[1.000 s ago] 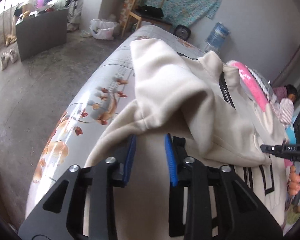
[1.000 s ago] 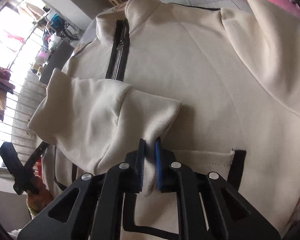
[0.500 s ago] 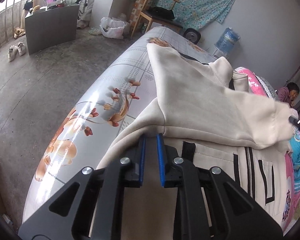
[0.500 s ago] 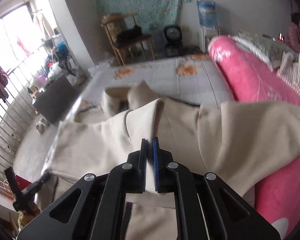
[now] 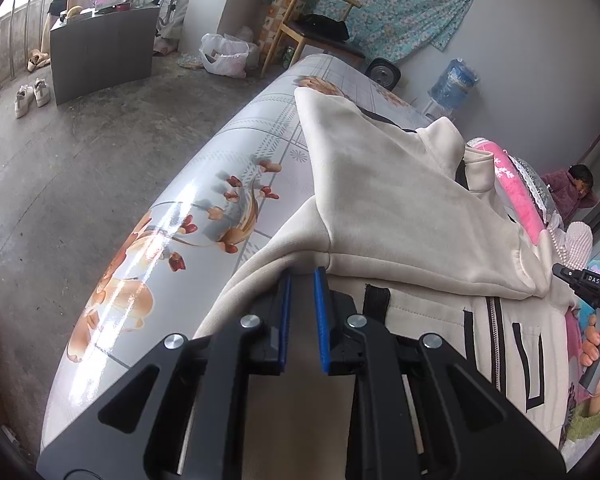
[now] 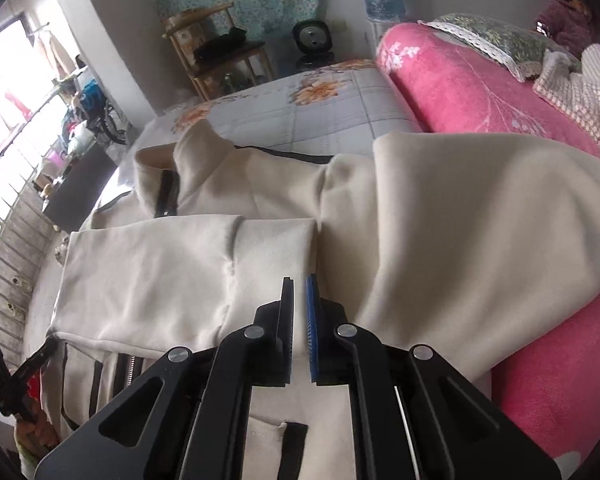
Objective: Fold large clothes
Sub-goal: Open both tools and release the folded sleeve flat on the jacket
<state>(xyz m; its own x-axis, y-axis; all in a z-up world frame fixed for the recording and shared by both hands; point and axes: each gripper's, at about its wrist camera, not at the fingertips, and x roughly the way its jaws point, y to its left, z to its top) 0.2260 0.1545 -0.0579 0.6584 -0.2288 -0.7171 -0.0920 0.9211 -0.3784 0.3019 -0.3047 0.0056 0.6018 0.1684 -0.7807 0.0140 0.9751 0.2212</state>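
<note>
A cream zip jacket with black trim lies spread on the bed, collar at the far end. One sleeve is folded across its chest. My left gripper sits at the jacket's left edge where that sleeve folds over, its blue pads pinching the cloth. In the right wrist view the folded sleeve lies flat, its cuff end just ahead of my right gripper. That gripper's jaws are opening, a thin slit with no cloth between them. The other sleeve drapes towards the pink blanket.
The bed's glossy floral sheet drops to a concrete floor on the left. A pink blanket and pillow line the right side, with a seated person beyond. A wooden chair, water bottle and grey cabinet stand farther off.
My right gripper carried the sleeve cuff across the chest, laid it down and drew back off it. My left gripper's jaws went from wide apart to nearly together on the jacket's edge.
</note>
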